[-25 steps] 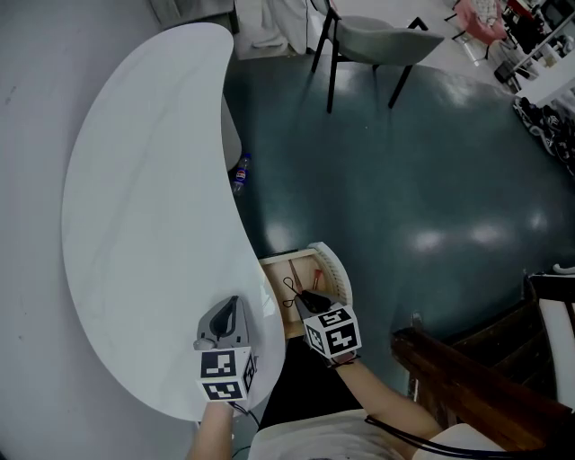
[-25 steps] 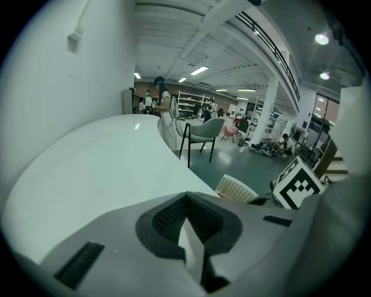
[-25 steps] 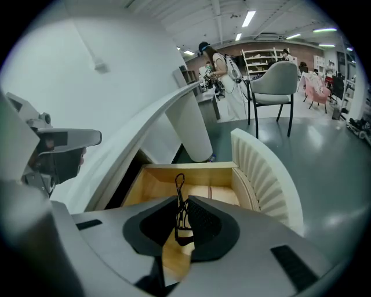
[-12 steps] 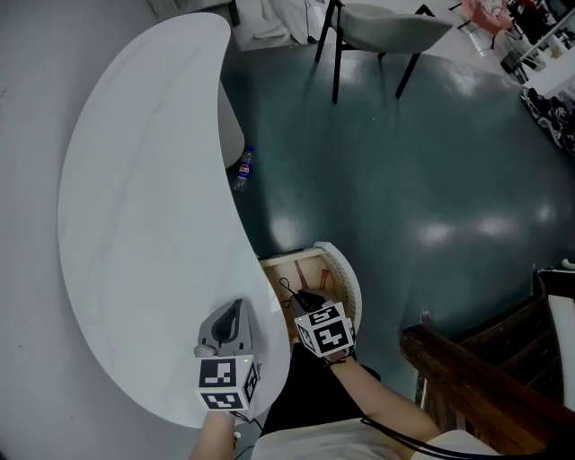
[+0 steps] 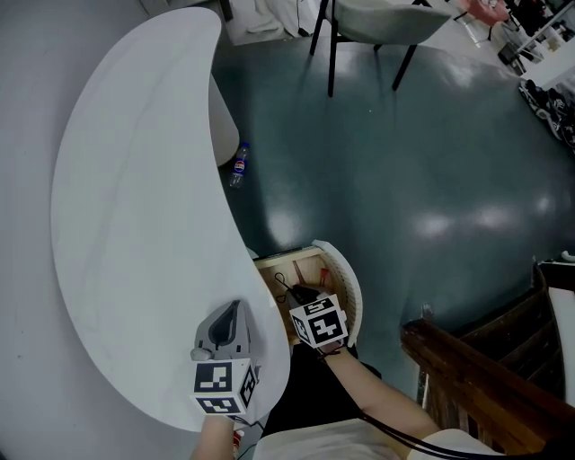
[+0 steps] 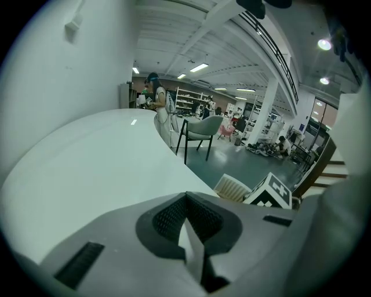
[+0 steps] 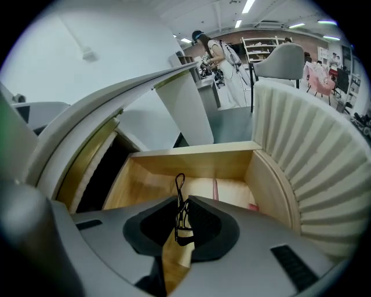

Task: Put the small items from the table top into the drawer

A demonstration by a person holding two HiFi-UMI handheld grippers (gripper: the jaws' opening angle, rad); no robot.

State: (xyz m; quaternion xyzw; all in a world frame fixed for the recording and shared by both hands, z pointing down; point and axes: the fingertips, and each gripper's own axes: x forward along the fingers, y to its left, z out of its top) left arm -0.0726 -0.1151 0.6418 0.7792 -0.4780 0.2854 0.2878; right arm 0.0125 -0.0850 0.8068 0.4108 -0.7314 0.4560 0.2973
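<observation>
A white curved table (image 5: 135,207) carries my left gripper (image 5: 235,307), which rests near its front edge, shut with nothing between the jaws (image 6: 186,197). Beside the table an open wooden drawer (image 5: 346,278) with a ribbed white front sticks out. My right gripper (image 5: 301,295) hangs over the drawer, shut on a black clip with a wire loop (image 7: 183,227); the loop sticks out past the fingertips of the right gripper (image 7: 184,203). Inside the drawer (image 7: 191,152) lie a thin reddish stick (image 7: 215,188) and a small red item (image 7: 253,206). No small items show on the table top.
A plastic bottle (image 5: 237,166) lies on the dark green floor by the table's white support panel (image 5: 223,121). A grey chair (image 5: 377,22) stands at the back. Dark wooden furniture (image 5: 476,368) sits to the right of the drawer.
My right gripper has sunk toward the drawer with the clip still held. The left gripper has stayed in place on the table.
</observation>
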